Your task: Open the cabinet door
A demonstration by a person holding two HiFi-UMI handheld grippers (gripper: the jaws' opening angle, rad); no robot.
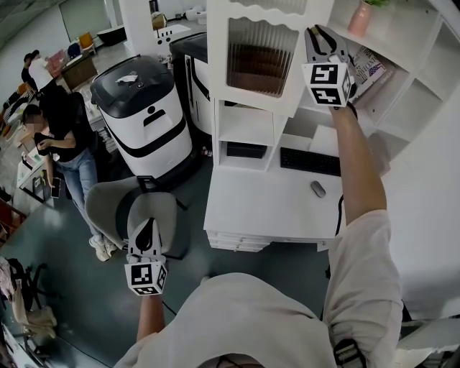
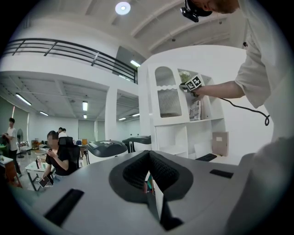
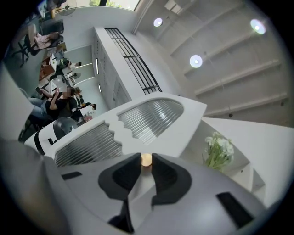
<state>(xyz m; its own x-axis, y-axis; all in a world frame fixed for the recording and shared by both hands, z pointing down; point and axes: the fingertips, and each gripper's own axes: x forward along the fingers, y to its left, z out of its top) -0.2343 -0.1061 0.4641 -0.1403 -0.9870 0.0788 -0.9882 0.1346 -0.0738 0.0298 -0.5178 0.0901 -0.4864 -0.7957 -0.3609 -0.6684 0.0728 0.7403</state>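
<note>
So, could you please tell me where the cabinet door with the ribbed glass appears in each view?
Head view: cabinet door top centre, left of the right gripper.
Left gripper view: small, right of centre.
Right gripper view: across the middle, its knob in the right gripper.
Shared landmark: the flowers on the shelf beside it.

Grey floor (image 1: 75,302); white desk (image 1: 259,205); grey chair (image 1: 115,205); round ceiling lights (image 3: 196,60) overhead.

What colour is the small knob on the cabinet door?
Light orange-tan knob; right gripper view shows it best.
</note>
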